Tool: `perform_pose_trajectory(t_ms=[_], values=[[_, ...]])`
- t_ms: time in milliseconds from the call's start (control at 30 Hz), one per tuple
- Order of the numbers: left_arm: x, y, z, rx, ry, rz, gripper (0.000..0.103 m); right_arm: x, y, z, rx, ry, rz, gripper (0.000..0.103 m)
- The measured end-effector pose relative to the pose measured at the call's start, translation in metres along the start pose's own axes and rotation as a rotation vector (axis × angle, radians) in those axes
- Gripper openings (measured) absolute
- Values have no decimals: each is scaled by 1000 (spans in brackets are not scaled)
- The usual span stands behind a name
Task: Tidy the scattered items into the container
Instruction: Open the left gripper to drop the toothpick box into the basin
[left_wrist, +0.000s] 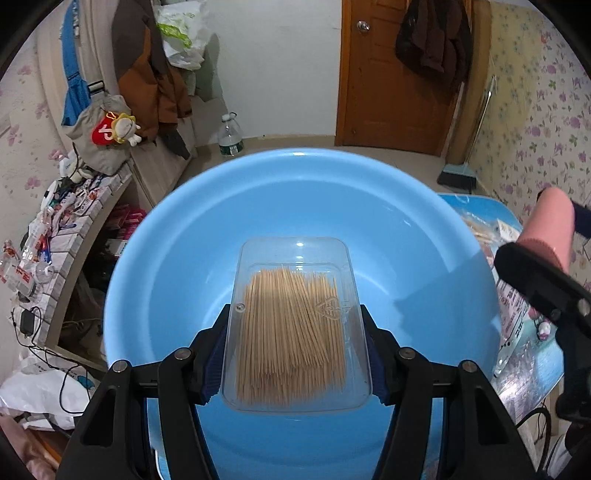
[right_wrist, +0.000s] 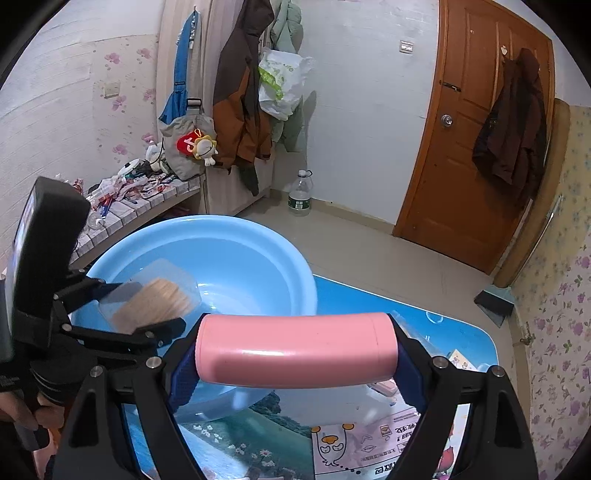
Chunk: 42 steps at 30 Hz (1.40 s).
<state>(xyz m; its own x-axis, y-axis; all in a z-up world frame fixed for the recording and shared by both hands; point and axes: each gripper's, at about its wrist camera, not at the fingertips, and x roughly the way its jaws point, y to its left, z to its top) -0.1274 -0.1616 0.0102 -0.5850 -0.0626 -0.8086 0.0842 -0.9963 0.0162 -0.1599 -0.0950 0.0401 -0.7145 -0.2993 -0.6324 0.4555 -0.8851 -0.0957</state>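
Clear plastic box of wooden toothpicks hanging over the middle of a round light-blue plastic basin, pinched by its long sides between the blue-padded fingers of the left gripper, tilted nose-down toward the basin floor. Seen from the right wrist, that same box hovering above the basin's near-left portion, not touching the bottom, with a hand showing at the lower left edge behind the black tool.

Pink cylindrical bottle lying crosswise in the right gripper, clamped end to end between widely spread blue pads, just outside the basin's near rim and above a blue cartoon-printed tabletop. From the left wrist, the bottle appearing beyond the basin's right edge.

Pink printed packet and other small wrapped items lying on the tabletop beside the basin. In the background: brown wooden door, jackets hanging on the wall, a plastic water bottle standing on the tiled floor, a cluttered tiled shelf at left.
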Motion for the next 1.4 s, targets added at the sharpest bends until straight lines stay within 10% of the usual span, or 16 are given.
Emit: perform_pose_trajectory(t_ms=[1400], values=[[-52,87,-15,-112,-117,52,67,50,80,2,-57,83,78,88]])
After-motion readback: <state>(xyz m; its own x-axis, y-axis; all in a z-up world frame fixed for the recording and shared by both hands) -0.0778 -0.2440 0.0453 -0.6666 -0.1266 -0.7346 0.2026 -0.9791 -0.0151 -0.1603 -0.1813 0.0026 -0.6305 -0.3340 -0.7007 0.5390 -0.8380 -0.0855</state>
